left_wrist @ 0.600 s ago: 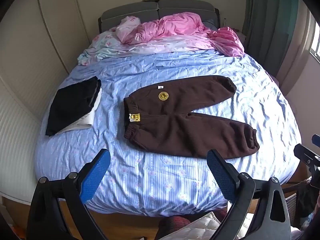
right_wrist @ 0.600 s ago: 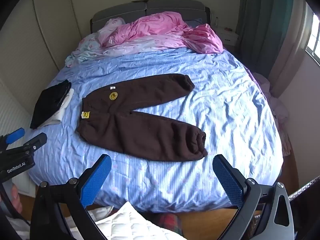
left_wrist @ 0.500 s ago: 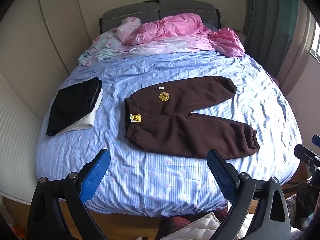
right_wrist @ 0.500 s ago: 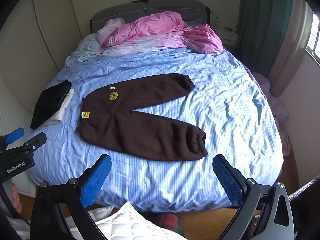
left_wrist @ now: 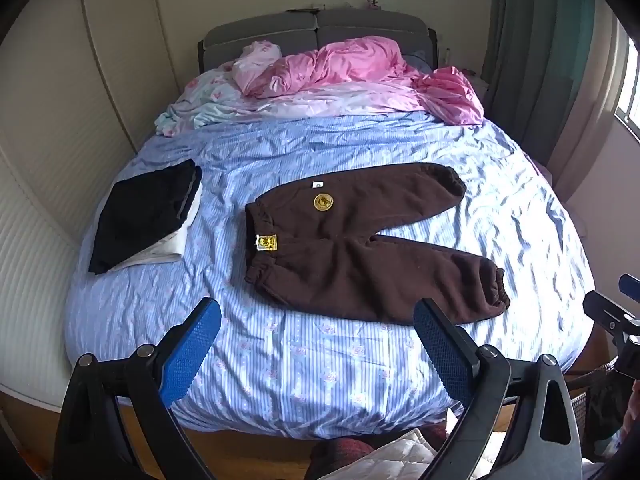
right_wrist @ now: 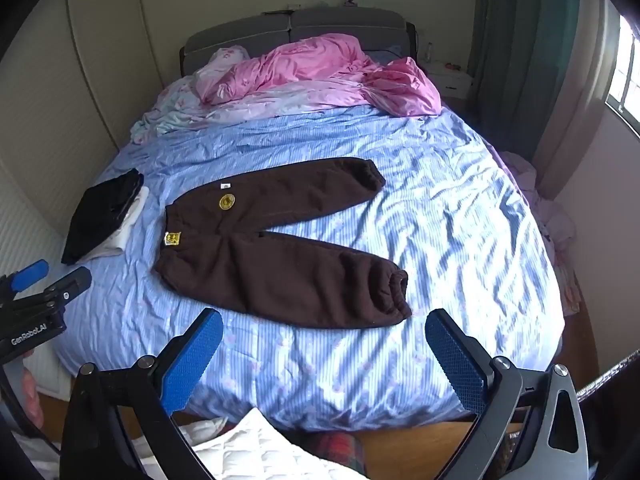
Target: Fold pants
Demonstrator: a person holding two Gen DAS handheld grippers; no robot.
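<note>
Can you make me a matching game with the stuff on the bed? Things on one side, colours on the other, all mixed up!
Things:
1. pants
2. crumpled blanket
3. bed sheet
4. folded pile's top piece

Colours:
A. black
B. blue striped
C. dark brown
D. pink

Pairs: 1-C, 2-D, 3-B, 4-A

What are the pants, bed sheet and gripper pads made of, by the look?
Pants: thick, matte brown fleece or sweatshirt knit, probably; fuzzy surface, puffy gathered cuffs.
Bed sheet: thin woven cloth, likely cotton or a blend; blue stripes, fine sharp creases, slight sheen.
Gripper pads: blue rubber or soft plastic, seemingly; cross-hatched grip texture, on black rigid fingers.
</note>
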